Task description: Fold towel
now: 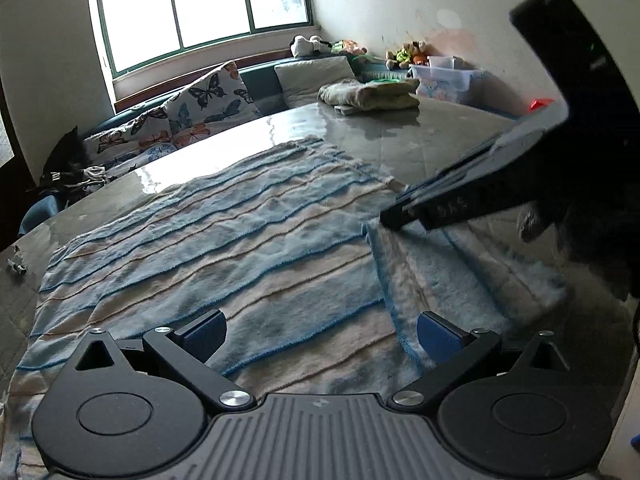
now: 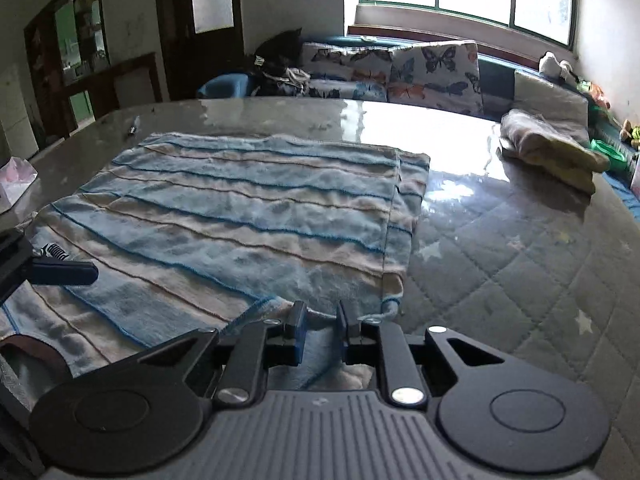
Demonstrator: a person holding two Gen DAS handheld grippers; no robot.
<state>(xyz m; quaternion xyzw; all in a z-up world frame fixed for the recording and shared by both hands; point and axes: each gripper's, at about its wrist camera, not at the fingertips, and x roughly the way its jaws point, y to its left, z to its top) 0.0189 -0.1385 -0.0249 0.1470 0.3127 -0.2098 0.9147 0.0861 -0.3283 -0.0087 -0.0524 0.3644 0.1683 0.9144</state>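
A blue and beige striped towel (image 1: 224, 248) (image 2: 224, 208) lies spread on a glossy grey table (image 1: 400, 132) (image 2: 500, 248). Its near right corner is turned over onto the rest as a flap (image 1: 436, 276). My left gripper (image 1: 320, 336) hangs wide open just above the towel's near part, nothing between its fingers; one of its fingers (image 2: 64, 272) shows at the left of the right wrist view. My right gripper (image 2: 322, 312) (image 1: 394, 216) points down at the flap's edge. Its jaws stand a narrow gap apart with towel fabric showing between them, and the pads do not press on it.
A pile of folded cloths (image 1: 372, 94) (image 2: 552, 148) sits at the table's far side. A small metal item (image 1: 18, 268) lies left of the towel. Behind the table stand a bench with butterfly cushions (image 2: 432, 72), a plastic box (image 1: 448, 76) and soft toys.
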